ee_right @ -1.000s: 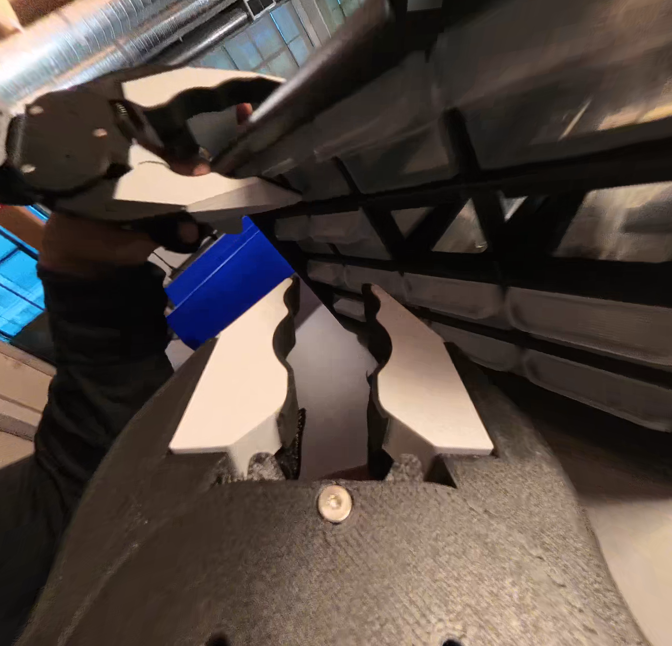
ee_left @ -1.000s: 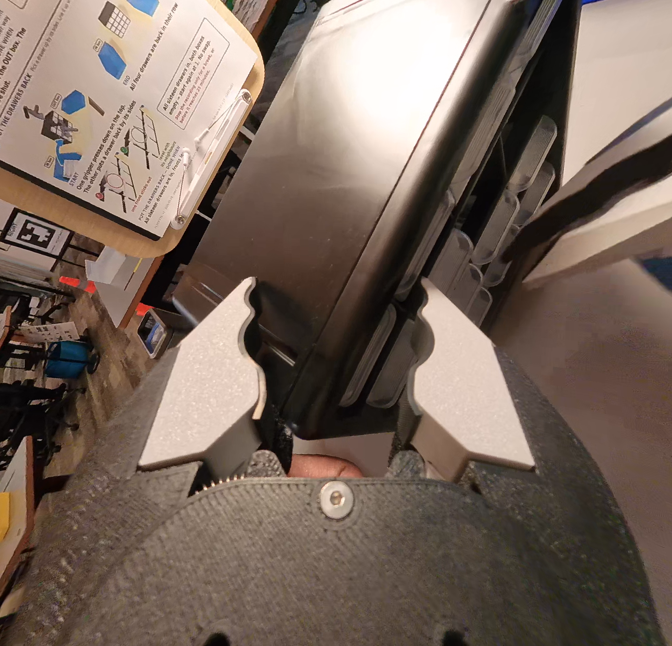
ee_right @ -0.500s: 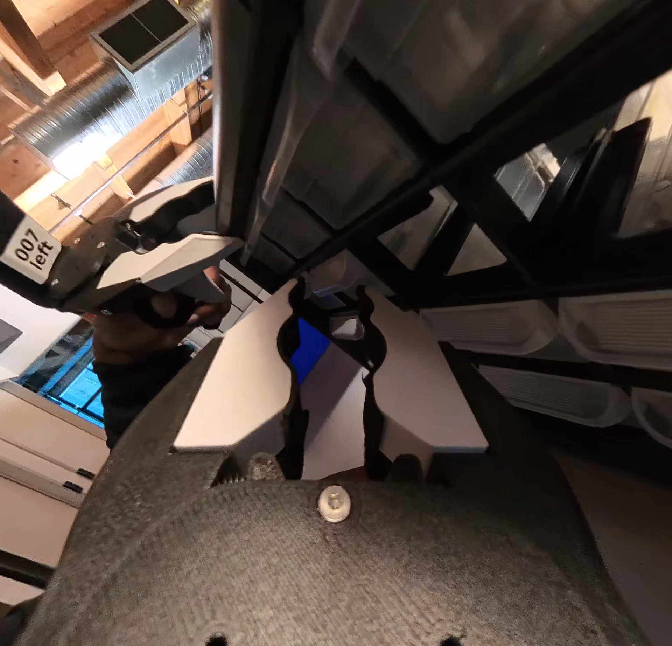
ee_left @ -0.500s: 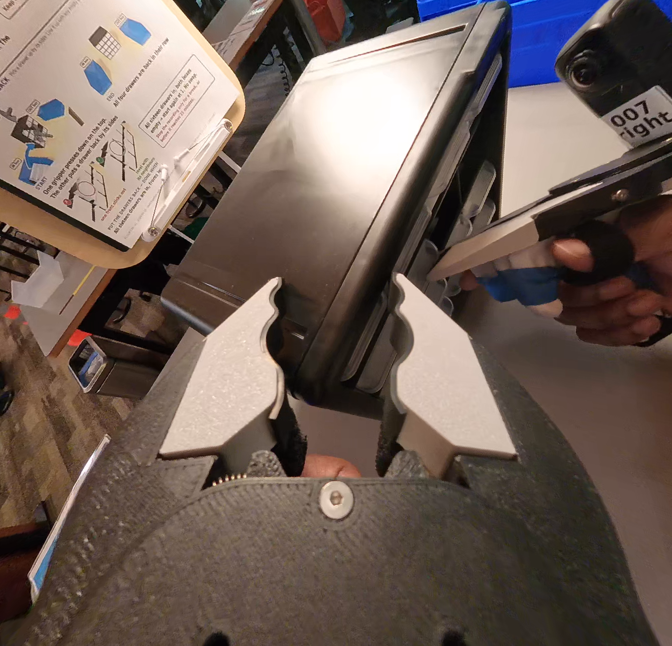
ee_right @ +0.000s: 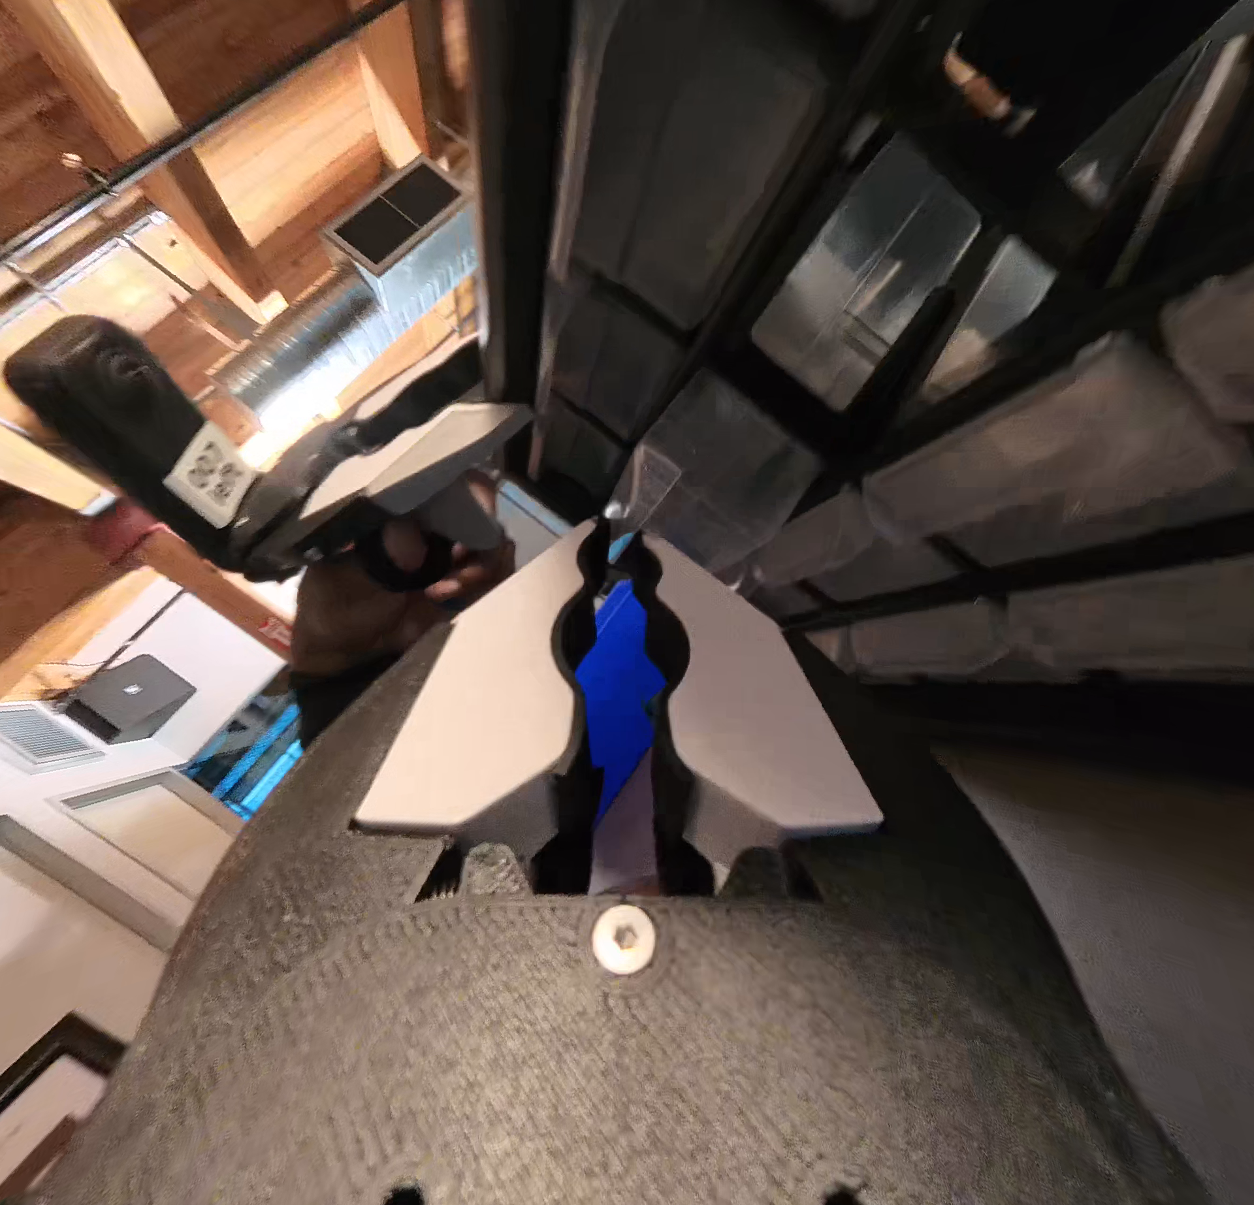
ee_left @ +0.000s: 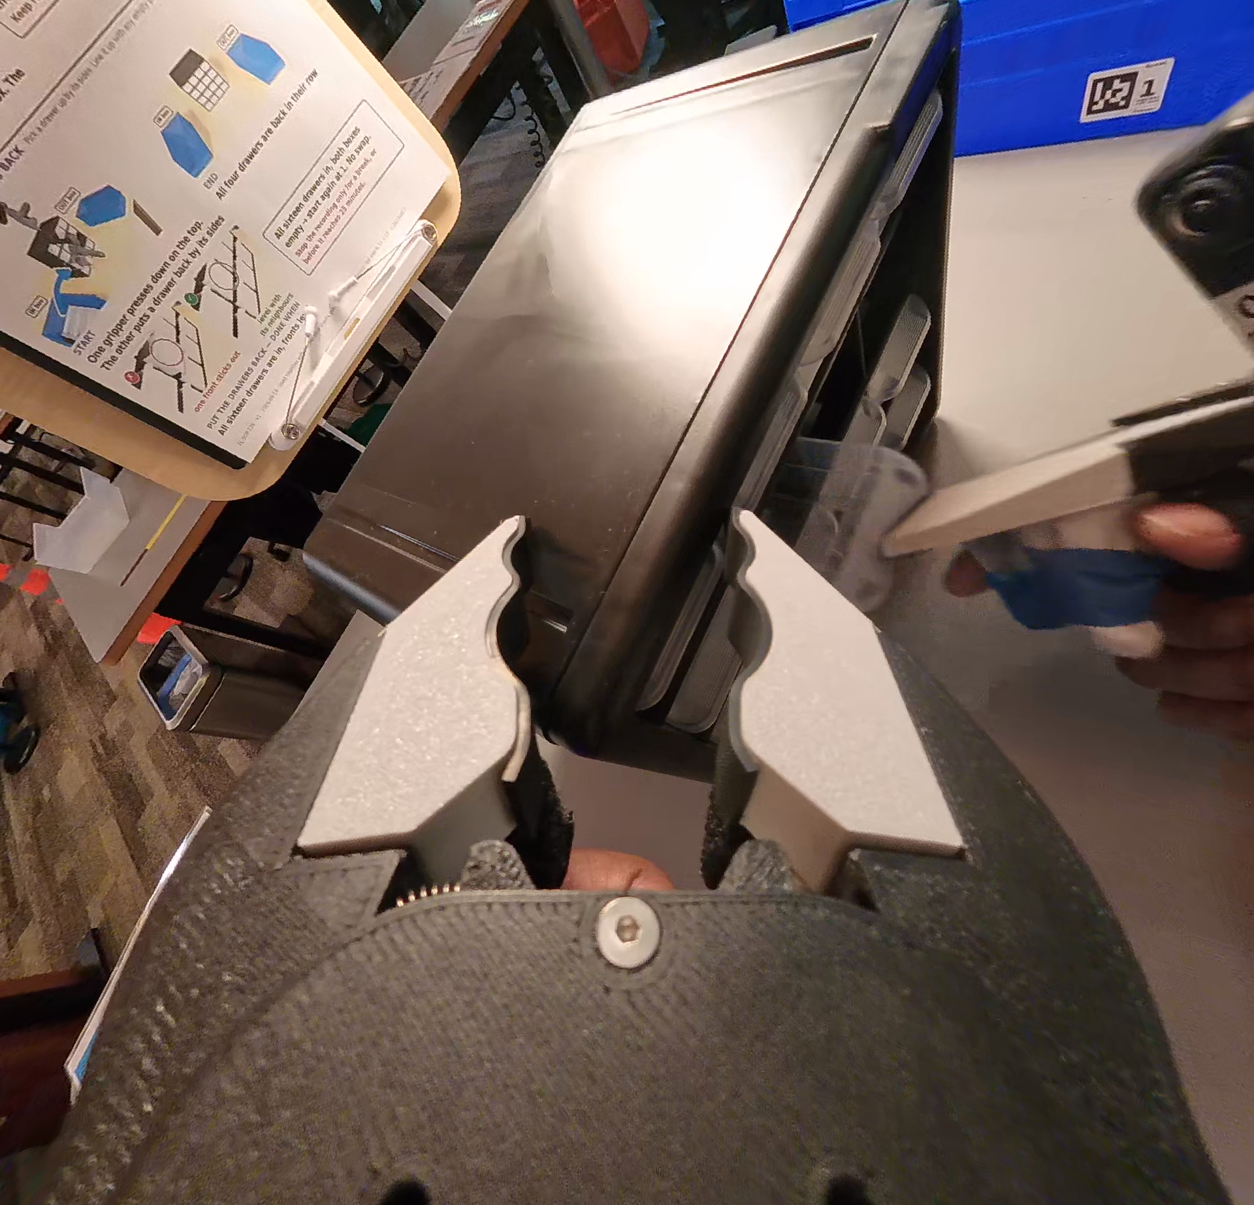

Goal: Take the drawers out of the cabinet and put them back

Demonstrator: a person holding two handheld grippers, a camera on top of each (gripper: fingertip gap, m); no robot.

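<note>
Far left of the left gripper's fingers: a laminated instruction sheet on a tan board, off the counter. Between those fingers: the near top corner of the black drawer cabinet, which stands on the counter. Left finger sits on the cabinet's top panel, right finger against the drawer fronts. They straddle the corner and look closed on it, bracing. Full pad contact can't be confirmed.

Right of those fingers: rows of clear plastic drawers in the cabinet face, a few slots looking empty. One clear drawer sticks out of the grid a little. The right gripper is at its front, fingers nearly clenched, tips pinching the thin clear lip of that drawer. Motion blur there, so grasp depth is unclear. Beyond the fingers: blue bins at the counter's far side.

Handling, judged: drawer is light, stiff thin plastic, smooth and likely slippery, and the lip may flex or slip from a tip-only pinch. Better to take hold of the front pull tab at mid-width and pull straight along the rails. Cabinet is light enough to slide or tip, hence the hold-down on its top corner.
</note>
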